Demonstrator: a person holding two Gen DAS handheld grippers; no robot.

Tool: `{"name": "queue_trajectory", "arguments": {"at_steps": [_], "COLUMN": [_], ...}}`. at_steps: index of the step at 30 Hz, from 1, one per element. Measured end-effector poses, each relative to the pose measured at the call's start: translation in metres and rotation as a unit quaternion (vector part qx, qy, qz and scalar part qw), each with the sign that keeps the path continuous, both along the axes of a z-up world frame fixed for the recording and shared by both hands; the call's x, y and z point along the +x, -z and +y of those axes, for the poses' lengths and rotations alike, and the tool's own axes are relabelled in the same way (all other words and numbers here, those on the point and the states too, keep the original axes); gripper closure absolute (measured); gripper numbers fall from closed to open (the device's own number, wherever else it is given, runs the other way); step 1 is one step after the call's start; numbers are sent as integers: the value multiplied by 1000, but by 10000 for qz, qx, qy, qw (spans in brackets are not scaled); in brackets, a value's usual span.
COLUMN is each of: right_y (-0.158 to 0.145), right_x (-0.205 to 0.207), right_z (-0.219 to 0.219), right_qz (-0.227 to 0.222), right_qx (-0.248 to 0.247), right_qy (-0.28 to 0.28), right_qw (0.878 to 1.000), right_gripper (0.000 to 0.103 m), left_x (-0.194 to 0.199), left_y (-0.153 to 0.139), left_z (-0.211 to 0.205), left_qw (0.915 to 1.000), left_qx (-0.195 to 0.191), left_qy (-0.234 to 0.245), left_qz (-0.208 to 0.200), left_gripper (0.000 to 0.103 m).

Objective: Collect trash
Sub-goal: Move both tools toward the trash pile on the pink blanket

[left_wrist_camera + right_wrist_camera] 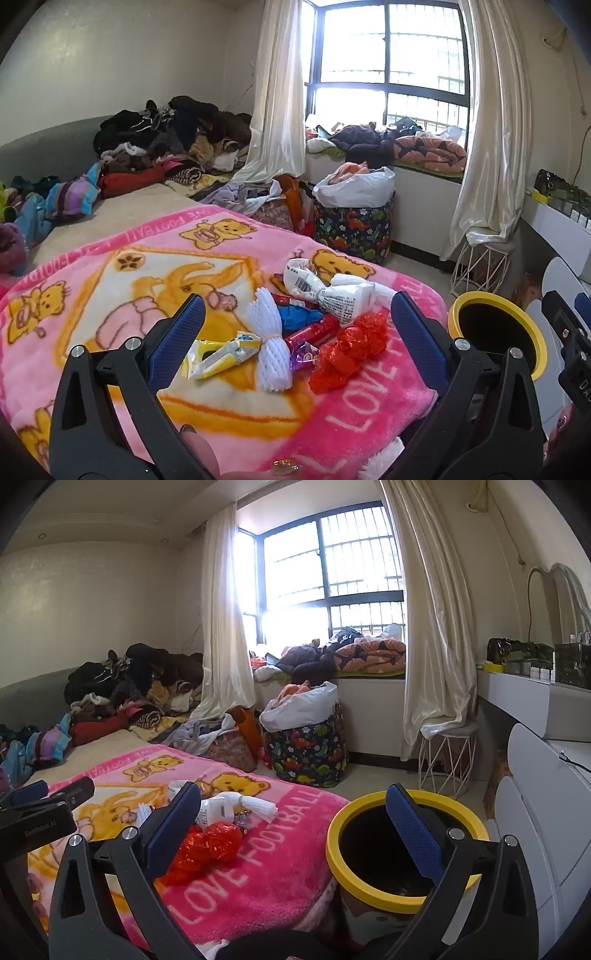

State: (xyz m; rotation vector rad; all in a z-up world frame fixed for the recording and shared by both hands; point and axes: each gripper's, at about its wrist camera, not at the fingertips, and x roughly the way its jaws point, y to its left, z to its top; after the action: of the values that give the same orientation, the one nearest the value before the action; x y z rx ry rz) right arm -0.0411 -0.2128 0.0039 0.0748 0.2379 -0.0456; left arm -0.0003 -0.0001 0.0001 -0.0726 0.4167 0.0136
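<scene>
Red wrapper (207,845) half hidden behind spread right gripper (295,830); left gripper (295,332) spread, empty

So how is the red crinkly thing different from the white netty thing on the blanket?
The red crinkly wrapper is shiny, thin film, scrunched into a lump; the white foam net is soft, matte mesh, pinched in the middle like a bow. The red one lies nearer the yellow-rimmed bin. Both rest on the pink blanket, untouched.

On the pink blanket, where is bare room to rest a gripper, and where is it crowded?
Free: pink blanket left of the yellow wrapper, and the lettered strip between the red wrapper and the yellow-rimmed bin. Crowded: the trash pile around the white foam net.
</scene>
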Motion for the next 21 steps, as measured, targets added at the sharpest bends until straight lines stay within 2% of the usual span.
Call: {"name": "queue_trajectory", "arguments": {"at_steps": [8, 9, 21], "right_y": [-1, -1, -1], "right_x": [0, 0, -5], "right_z": [-1, -1, 1], "right_qz": [6, 22, -14], "right_qx": [-22, -22, -61], "right_qy": [37, 49, 97], "right_qw": [10000, 10000, 9999], "right_gripper": [6, 6, 6], "left_x": [8, 0, 1], "left_y": [0, 0, -3], "left_z": [5, 1, -3], "left_qw": [9999, 10000, 10000], "left_qx": [-74, 0, 31], "left_qy": [19, 10, 21], "left_qz": [116, -30, -67], "left_gripper": [11, 11, 11]}}
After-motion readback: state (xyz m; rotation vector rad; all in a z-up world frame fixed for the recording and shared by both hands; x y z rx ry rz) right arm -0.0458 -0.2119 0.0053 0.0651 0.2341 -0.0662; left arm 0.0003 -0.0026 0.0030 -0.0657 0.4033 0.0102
